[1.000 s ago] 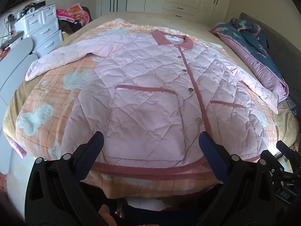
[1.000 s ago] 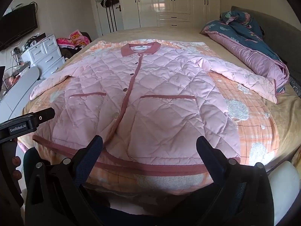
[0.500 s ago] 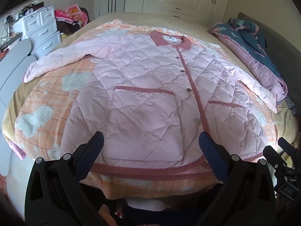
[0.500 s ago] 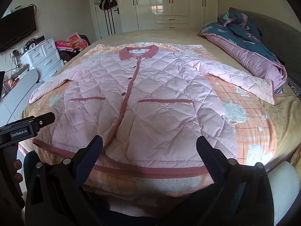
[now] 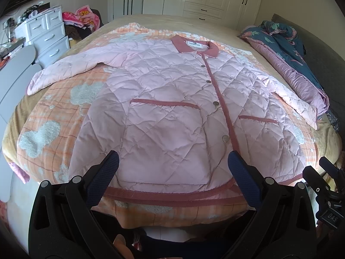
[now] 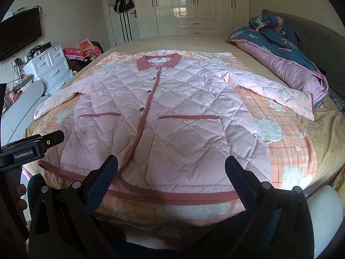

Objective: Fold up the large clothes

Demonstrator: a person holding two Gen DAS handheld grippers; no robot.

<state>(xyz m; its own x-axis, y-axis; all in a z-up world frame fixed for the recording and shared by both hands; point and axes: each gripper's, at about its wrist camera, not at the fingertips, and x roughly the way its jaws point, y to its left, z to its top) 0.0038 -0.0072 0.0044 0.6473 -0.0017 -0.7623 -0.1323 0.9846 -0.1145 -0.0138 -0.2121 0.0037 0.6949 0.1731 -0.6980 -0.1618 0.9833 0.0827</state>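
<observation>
**Pink jacket spread flat, both tools poised at the hem**

Both tools have crept a little closer to the foot of the bed over the last second, so the jacket fills slightly more of each view; the jacket itself has not shifted.

From the left wrist: the left tool (image 5: 173, 168) hangs above the near hem with its two blue-padded fingers wide apart and nothing between them. The quilted pink jacket (image 5: 172, 99) lies face up on an orange checked blanket (image 5: 54, 112) on the bed (image 5: 151, 20), buttoned, collar at the far end, hem toward me. One sleeve (image 5: 64, 69) stretches out to the left, the other runs to the right toward a heap of blue and purple bedding (image 5: 291, 49). A white drawer unit (image 5: 45, 36) stands past the left side of the bed. At the right edge I can see part of the other tool's black frame, though too little to judge anything from it.

From the right wrist: the right tool (image 6: 171, 168) is likewise over the hem, fingers spread wide and empty. The jacket's dark pink placket (image 6: 146, 108) sits left of centre here, with a pocket on each side. White wardrobes (image 6: 194, 6) fill the far wall, and a television (image 6: 19, 34) hangs on the left wall. A hand's fingertips (image 6: 20, 194) grip the left tool's handle at the left edge.
</observation>
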